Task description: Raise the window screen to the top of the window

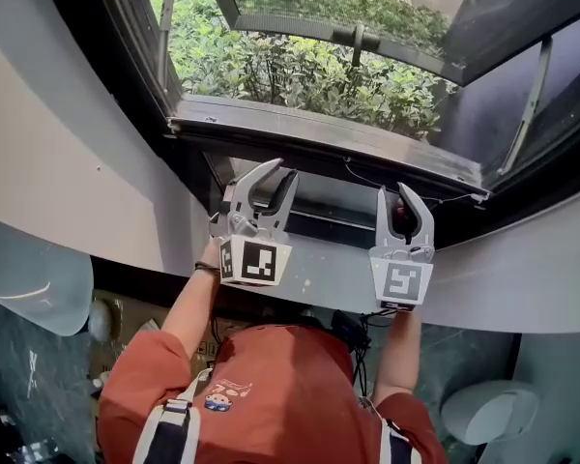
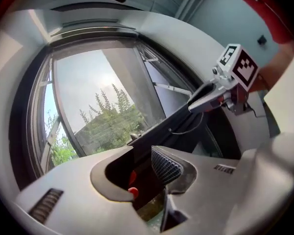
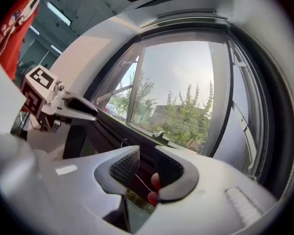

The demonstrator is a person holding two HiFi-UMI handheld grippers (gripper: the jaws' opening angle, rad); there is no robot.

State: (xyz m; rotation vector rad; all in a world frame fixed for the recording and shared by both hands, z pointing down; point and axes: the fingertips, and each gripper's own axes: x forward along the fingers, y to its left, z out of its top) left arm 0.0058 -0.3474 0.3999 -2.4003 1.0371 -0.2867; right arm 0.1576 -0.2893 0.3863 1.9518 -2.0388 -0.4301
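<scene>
Jaws parted, clamping nothing: left hand-held gripper (image 1: 284, 169), right hand-held gripper (image 1: 394, 191). The window screen (image 1: 329, 131) sits down at the window's lower edge. Likely light with flimsy mesh, so grab the stiff bottom rail near both ends and lift evenly.

Two grippers up at the open window's lower edge.
Left gripper (image 1: 283, 170) and right gripper (image 1: 394, 193) point at the dark rail (image 1: 329, 222) under the frame (image 1: 319, 133), fingers apart on both. Grey sill (image 1: 319, 280) just below them, green bushes (image 1: 300, 71) outside, person's red shirt (image 1: 290, 385) at bottom.
</scene>
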